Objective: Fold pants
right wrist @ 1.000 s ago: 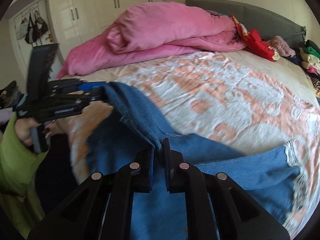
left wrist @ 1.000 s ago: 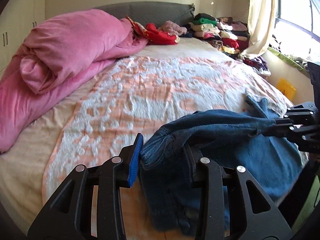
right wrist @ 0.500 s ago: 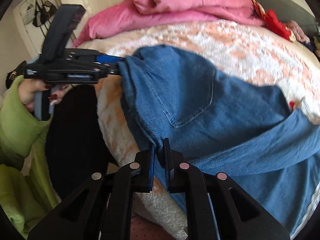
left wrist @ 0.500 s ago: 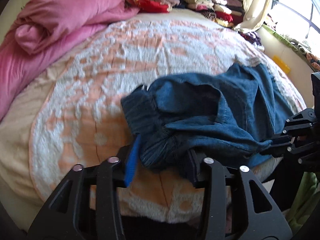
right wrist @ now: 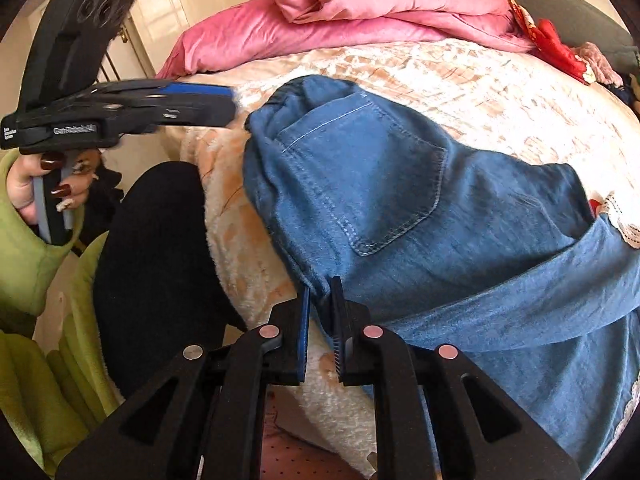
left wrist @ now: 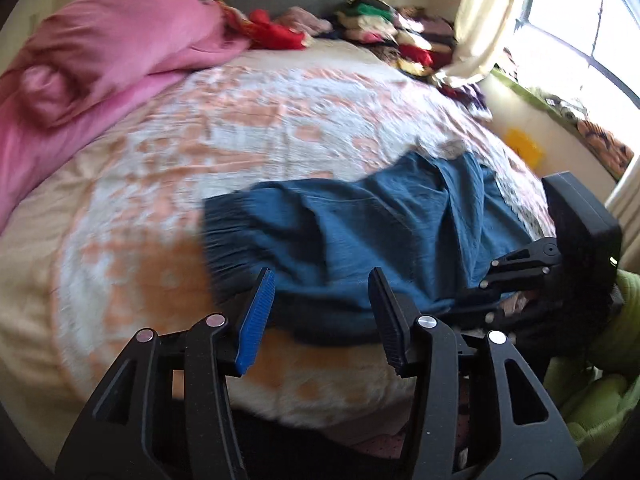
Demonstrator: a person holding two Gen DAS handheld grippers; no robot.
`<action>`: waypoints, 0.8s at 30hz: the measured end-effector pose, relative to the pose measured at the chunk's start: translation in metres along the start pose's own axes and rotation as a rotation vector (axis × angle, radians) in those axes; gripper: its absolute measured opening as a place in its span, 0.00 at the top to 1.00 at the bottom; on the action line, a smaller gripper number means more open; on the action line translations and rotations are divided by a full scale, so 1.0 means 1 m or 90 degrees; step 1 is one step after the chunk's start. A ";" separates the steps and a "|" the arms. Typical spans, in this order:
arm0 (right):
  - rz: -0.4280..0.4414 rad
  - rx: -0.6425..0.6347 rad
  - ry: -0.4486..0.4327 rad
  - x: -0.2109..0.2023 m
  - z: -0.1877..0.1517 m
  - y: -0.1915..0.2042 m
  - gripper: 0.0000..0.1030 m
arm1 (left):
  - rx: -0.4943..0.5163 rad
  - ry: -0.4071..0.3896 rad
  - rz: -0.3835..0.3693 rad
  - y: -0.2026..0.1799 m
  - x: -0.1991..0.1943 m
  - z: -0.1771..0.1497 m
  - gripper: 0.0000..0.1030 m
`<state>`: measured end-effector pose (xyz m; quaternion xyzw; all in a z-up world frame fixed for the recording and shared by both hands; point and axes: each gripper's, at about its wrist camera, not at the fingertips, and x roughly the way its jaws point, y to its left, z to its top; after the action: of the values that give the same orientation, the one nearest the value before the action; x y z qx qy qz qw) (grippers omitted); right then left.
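Left claw point(left wrist: 320, 304) hangs wide open with nothing in it, clear of the waistband. Jeans point(right wrist: 400, 208) are heaped on the bed point(left wrist: 240, 128) near its front edge, pocket up. Right claw point(right wrist: 320, 312) has just started opening, a denim fold still between its jaws. My guess: that fold snags coming off, or the heap slides over the edge.

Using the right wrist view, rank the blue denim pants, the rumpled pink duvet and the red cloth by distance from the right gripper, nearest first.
1. Blue denim pants, edge between the right gripper fingers.
2. Rumpled pink duvet, far across the bed, top centre.
3. Red cloth, far upper right by the headboard; close to the duvet's range.
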<state>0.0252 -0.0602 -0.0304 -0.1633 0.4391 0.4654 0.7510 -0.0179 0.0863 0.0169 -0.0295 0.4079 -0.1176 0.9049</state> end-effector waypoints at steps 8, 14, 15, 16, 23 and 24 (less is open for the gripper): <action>-0.004 0.021 -0.052 -0.027 0.005 -0.001 0.70 | 0.027 0.071 0.060 -0.008 0.054 -0.008 0.62; -0.059 0.081 0.045 0.027 -0.004 -0.022 0.70 | 0.017 0.064 0.053 -0.006 0.053 -0.013 0.62; -0.056 0.087 0.037 0.027 -0.006 -0.023 0.70 | 0.014 0.062 0.051 -0.006 0.054 -0.014 0.62; -0.051 0.088 0.034 0.025 -0.005 -0.023 0.70 | 0.014 0.059 0.055 -0.007 0.054 -0.014 0.62; -0.035 0.121 -0.049 -0.027 -0.012 -0.038 0.54 | -0.030 -0.010 0.054 -0.008 0.023 -0.007 0.62; -0.041 0.128 -0.058 -0.033 -0.012 -0.042 0.53 | -0.030 -0.020 0.056 -0.009 0.016 -0.005 0.62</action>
<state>0.0486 -0.1081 -0.0167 -0.0798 0.4435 0.4017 0.7972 -0.0126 0.0740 0.0029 -0.0350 0.3974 -0.0678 0.9145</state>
